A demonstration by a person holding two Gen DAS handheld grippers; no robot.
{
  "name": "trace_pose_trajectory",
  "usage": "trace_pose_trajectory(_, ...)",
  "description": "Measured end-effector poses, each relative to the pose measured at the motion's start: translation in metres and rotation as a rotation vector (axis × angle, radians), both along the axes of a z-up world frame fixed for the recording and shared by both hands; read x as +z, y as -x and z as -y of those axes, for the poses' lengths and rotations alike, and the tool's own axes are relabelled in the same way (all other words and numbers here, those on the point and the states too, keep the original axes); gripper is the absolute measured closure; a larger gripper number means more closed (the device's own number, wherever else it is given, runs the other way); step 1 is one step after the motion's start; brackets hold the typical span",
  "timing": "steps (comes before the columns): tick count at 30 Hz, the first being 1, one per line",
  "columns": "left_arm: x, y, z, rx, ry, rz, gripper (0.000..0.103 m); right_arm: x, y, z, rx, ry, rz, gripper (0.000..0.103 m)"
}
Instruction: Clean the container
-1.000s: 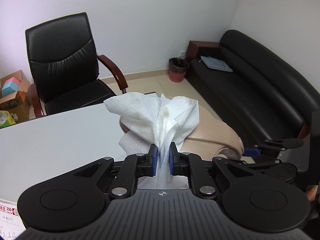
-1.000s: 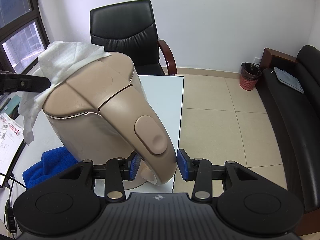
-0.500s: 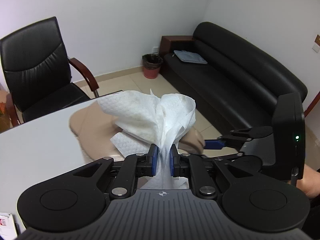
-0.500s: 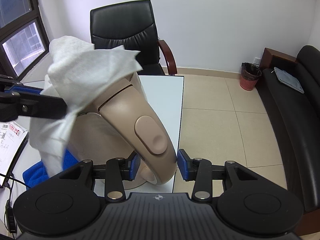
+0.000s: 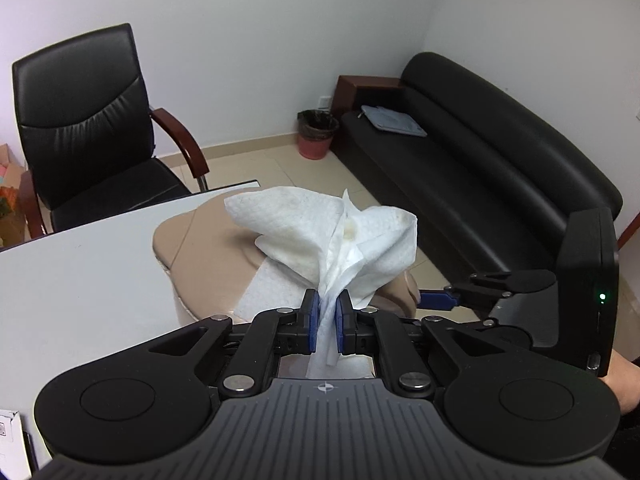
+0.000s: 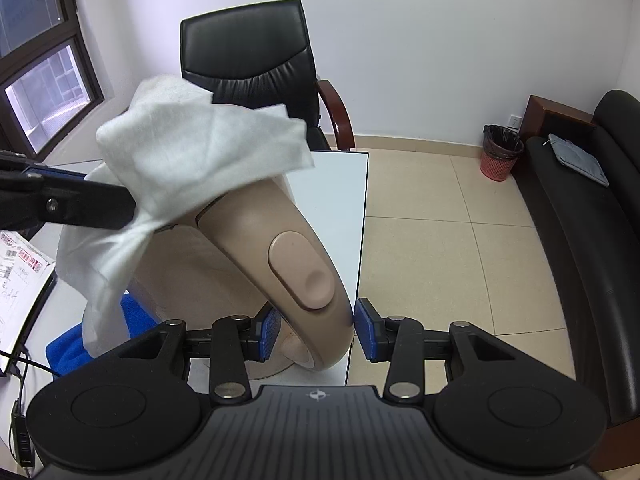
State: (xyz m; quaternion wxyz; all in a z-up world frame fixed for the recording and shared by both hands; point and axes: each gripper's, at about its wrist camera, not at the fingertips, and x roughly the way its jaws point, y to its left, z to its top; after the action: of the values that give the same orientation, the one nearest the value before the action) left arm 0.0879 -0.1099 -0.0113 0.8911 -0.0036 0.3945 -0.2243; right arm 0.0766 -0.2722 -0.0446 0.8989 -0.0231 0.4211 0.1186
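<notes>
Left gripper (image 5: pixel 324 322) clamped on stained paper towel (image 5: pixel 328 236), just above kettle (image 6: pixel 224 256) lid. Right gripper (image 6: pixel 316 334) clamped across kettle handle (image 6: pixel 296 272), below towel.

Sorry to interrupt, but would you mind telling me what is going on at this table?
A person is cleaning a beige kettle with two handheld tools. The right tool grips the kettle's handle to steady it on the white table. The left tool pinches a stained paper towel over the kettle's lid.
</notes>
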Motion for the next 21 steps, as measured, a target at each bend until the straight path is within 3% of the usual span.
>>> trace_pose_trajectory(21,0.007,-0.027,-0.013,0.118,-0.119,0.092,0.09,-0.004,0.004,0.006,0.001,-0.003,0.002,0.06)
